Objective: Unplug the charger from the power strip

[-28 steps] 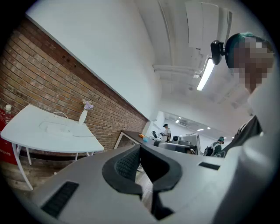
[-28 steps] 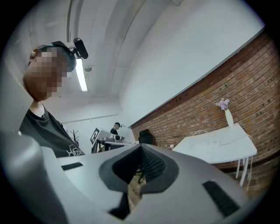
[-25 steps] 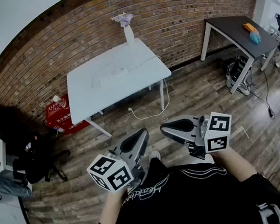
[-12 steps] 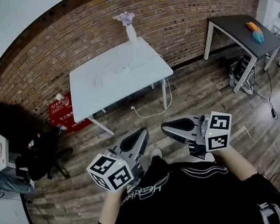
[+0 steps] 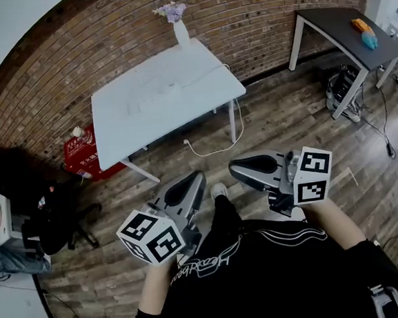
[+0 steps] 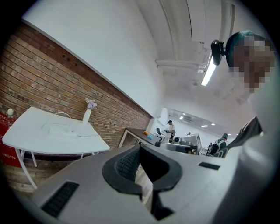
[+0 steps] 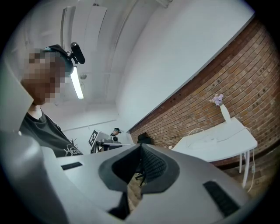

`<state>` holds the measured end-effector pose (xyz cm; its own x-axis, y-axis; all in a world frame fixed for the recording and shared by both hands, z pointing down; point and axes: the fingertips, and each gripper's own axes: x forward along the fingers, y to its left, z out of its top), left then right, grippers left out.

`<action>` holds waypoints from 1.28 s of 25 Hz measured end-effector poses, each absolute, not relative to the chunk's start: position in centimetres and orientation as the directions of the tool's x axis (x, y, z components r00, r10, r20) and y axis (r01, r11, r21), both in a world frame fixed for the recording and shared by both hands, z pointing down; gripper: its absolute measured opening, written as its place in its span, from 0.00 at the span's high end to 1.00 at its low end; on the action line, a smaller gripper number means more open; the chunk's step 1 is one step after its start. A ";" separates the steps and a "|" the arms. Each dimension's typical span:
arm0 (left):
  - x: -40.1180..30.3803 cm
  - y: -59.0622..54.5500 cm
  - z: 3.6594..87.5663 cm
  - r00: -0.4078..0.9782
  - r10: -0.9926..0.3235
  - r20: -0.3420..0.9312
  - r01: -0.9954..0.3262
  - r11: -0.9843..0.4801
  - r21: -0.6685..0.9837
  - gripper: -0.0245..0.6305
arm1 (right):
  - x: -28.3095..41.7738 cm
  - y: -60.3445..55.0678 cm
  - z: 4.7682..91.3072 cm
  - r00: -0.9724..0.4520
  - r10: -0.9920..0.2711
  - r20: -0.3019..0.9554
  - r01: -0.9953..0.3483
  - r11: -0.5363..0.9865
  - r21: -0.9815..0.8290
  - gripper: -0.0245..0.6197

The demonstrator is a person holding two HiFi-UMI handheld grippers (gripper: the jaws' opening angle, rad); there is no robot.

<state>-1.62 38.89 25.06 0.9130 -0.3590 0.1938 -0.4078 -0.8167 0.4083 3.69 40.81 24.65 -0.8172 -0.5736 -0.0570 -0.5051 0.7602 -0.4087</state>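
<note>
**Two clenched claws, one power strip well ahead**

Two grippers hang nearest me, low in front of the person's torso. The left gripper (image 5: 194,181) and the right gripper (image 5: 238,168) each have their jaws pressed together on nothing, I judge because nothing is within reach yet. Well beyond them stands one white table (image 5: 114,138). One power strip (image 5: 151,99) lies near its middle. The charger should sit in it, but it is too small for me to pick out. One white cord (image 5: 215,148) drops slack off the table's right edge to the floor. At the far edge stands one vase (image 5: 182,33), apart from the strip. Far right, one dark table (image 5: 333,29) carries two small items.
</note>
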 end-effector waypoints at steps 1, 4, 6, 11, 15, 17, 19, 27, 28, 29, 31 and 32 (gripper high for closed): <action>-1.3 38.4 25.3 0.915 -0.353 0.196 -0.403 -0.818 0.410 0.96 | 4.0 40.2 24.9 -0.814 -0.578 -0.056 -0.508 0.756 -0.412 0.96; -0.6 36.7 26.1 0.920 -0.336 0.202 -0.391 -0.821 0.415 0.96 | 4.4 38.2 25.6 -0.808 -0.587 -0.055 -0.510 0.742 -0.435 0.96; -0.4 35.1 26.4 0.921 -0.332 0.203 -0.388 -0.819 0.423 0.96 | 4.2 36.6 25.8 -0.812 -0.581 -0.050 -0.504 0.742 -0.443 0.96; -0.6 29.3 26.9 0.916 -0.343 0.207 -0.401 -0.799 0.448 0.96 | 4.3 30.9 26.0 -0.818 -0.573 -0.044 -0.498 0.745 -0.444 0.96; -0.7 23.1 27.6 0.911 -0.345 0.226 -0.412 -0.786 0.460 0.96 | 5.0 24.9 26.1 -0.809 -0.585 -0.063 -0.486 0.725 -0.487 0.96; -0.6 19.7 27.8 0.907 -0.344 0.242 -0.419 -0.785 0.456 0.96 | 5.0 21.6 26.3 -0.810 -0.584 -0.054 -0.485 0.718 -0.498 0.96; -0.6 16.0 28.0 0.901 -0.347 0.259 -0.430 -0.784 0.448 0.96 | 5.1 18.2 26.5 -0.810 -0.585 -0.036 -0.489 0.709 -0.508 0.96; -1.3 2.3 29.6 0.890 -0.361 0.279 -0.455 -0.750 0.479 0.96 | 6.2 5.2 27.8 -0.802 -0.596 0.029 -0.511 0.661 -0.549 0.96; -1.6 0.9 29.9 0.887 -0.365 0.281 -0.459 -0.750 0.475 0.96 | 6.2 3.9 27.9 -0.801 -0.597 0.038 -0.515 0.657 -0.551 0.96; -1.9 -0.4 30.1 0.885 -0.372 0.282 -0.465 -0.751 0.469 0.96 | 6.2 2.6 28.2 -0.800 -0.599 0.047 -0.520 0.651 -0.552 0.96; -2.7 -2.8 30.6 0.879 -0.388 0.278 -0.476 -0.748 0.463 0.96 | 6.3 0.4 28.6 -0.795 -0.602 0.067 -0.530 0.638 -0.559 0.96; -3.0 -3.9 30.9 0.877 -0.394 0.274 -0.479 -0.741 0.471 0.96 | 6.4 -0.4 28.9 -0.793 -0.604 0.077 -0.534 0.630 -0.564 0.96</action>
<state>-3.03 -3.86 30.91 0.8774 -0.3936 0.2742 -0.4794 -0.7408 0.4705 6.39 -0.42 28.88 -0.7933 -0.6039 0.0771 -0.5343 0.6299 -0.5638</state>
